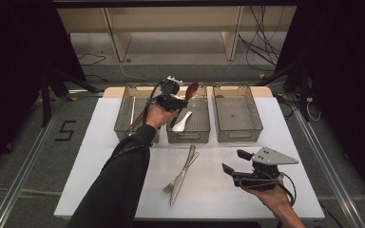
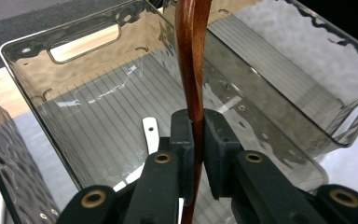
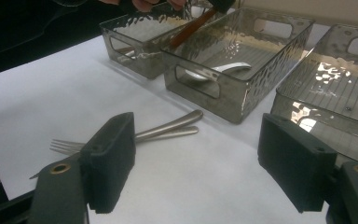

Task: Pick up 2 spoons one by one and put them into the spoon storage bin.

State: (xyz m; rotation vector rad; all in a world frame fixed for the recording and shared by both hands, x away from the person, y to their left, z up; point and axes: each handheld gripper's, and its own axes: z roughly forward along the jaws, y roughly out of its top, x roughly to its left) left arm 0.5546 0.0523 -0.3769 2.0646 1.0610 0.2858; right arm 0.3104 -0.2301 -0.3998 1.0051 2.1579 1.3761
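White surface [image 1: 100, 156]: left claw [image 1: 173, 101] grips a wooden spoon [image 2: 193, 70] upright over the middle bin [image 1: 188, 135] at the far edge; right claw [image 1: 233, 161] gapes near the fork [image 1: 171, 187].

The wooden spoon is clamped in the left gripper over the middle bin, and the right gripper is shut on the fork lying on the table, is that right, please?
Not quite: the right gripper is open and holds nothing, as the right gripper view shows; the fork lies untouched on the table. The left gripper does clamp the wooden spoon over the middle bin.
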